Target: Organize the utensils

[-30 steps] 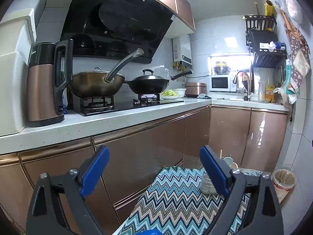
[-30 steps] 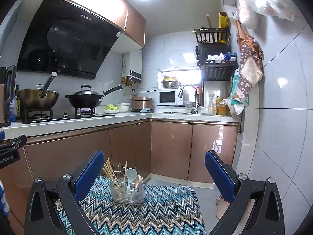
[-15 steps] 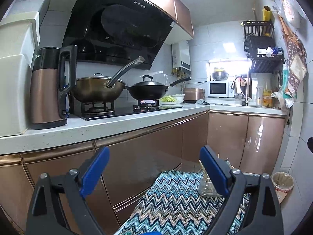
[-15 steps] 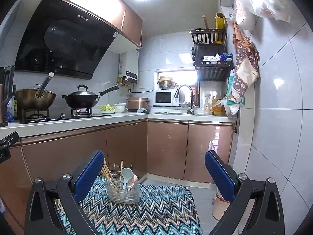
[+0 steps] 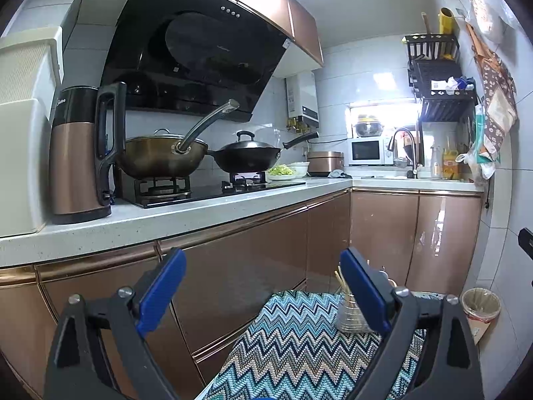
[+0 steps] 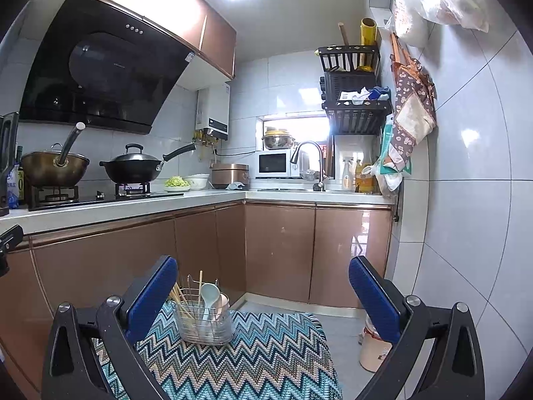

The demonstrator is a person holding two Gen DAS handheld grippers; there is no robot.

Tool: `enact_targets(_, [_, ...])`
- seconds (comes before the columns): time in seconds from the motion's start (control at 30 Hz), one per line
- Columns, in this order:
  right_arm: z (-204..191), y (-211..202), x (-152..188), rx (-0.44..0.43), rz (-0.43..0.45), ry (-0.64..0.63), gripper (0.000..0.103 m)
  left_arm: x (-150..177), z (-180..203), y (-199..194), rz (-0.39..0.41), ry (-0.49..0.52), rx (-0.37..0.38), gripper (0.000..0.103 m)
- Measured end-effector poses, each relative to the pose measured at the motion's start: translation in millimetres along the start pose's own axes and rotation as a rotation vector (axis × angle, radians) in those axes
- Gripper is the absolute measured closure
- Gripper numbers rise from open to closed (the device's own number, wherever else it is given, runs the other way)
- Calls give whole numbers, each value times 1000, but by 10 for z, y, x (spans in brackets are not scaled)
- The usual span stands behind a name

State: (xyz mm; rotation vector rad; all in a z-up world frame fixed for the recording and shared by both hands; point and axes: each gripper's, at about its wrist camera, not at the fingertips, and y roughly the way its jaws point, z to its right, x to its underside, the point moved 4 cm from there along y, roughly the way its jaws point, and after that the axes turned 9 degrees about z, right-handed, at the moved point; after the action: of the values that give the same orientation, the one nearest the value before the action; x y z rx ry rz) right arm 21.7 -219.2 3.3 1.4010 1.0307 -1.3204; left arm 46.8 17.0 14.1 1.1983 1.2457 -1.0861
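A wire utensil holder (image 6: 204,320) stands on a table covered with a zigzag cloth (image 6: 253,360). It holds wooden chopsticks (image 6: 181,300), a pale blue spoon (image 6: 209,295) and a pinkish spoon. My right gripper (image 6: 263,286) is open and empty, raised above the cloth, with the holder just right of its left finger. My left gripper (image 5: 261,283) is open and empty. In the left wrist view the holder (image 5: 349,313) is partly hidden behind the right finger.
Bronze cabinets (image 6: 279,250) run under a white L-shaped counter (image 5: 166,220). On it stand a kettle (image 5: 80,153), two woks on the hob (image 5: 160,160) and a microwave (image 6: 274,165). A bin (image 5: 479,306) stands on the floor at the right wall.
Both grippers have tilted upward and drawn back a little, so the holder and cloth sit lower in both views. Both stay open and empty.
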Motion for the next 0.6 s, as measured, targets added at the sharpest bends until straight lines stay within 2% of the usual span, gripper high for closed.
enact_targets(0.6, [109,87,119,65,3,-36,0,145,28,101,-20,-12,-20,9])
